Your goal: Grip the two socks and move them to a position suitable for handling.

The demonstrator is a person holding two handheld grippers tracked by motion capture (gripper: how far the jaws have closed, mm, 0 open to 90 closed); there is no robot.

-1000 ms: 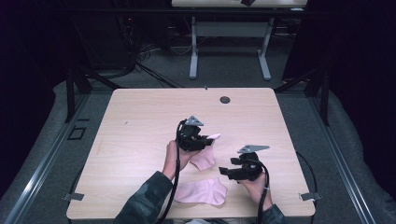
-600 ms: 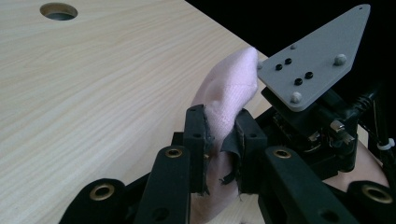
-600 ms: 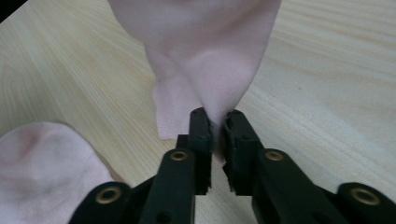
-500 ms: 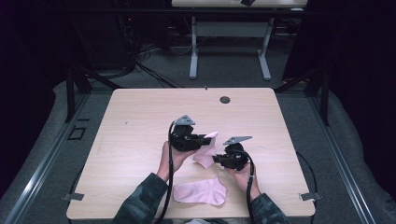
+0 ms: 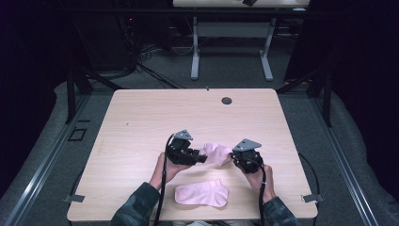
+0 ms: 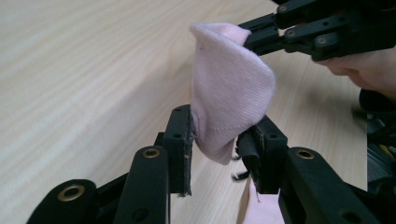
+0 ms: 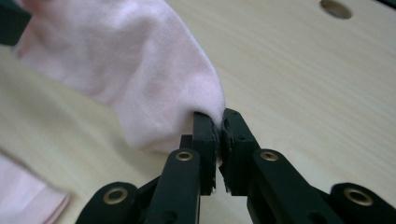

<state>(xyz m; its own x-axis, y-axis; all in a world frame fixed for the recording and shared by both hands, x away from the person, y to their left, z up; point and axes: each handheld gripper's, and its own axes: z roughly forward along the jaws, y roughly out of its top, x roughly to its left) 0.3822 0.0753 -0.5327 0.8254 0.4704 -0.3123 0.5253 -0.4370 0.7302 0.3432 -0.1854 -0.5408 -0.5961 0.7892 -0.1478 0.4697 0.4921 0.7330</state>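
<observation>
sock (image 5: 215,153): long axis left-right, raised | left gripper (image 5: 203,158): loosening, sock between | right gripper (image 5: 231,157): clamped on sock

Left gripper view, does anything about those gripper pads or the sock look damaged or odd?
Yes. The pad lining on the left gripper looks frayed, with loose black shreds hanging off one finger. The held pink fabric sock looks intact, just bunched; the right gripper pinches its far edge.
</observation>
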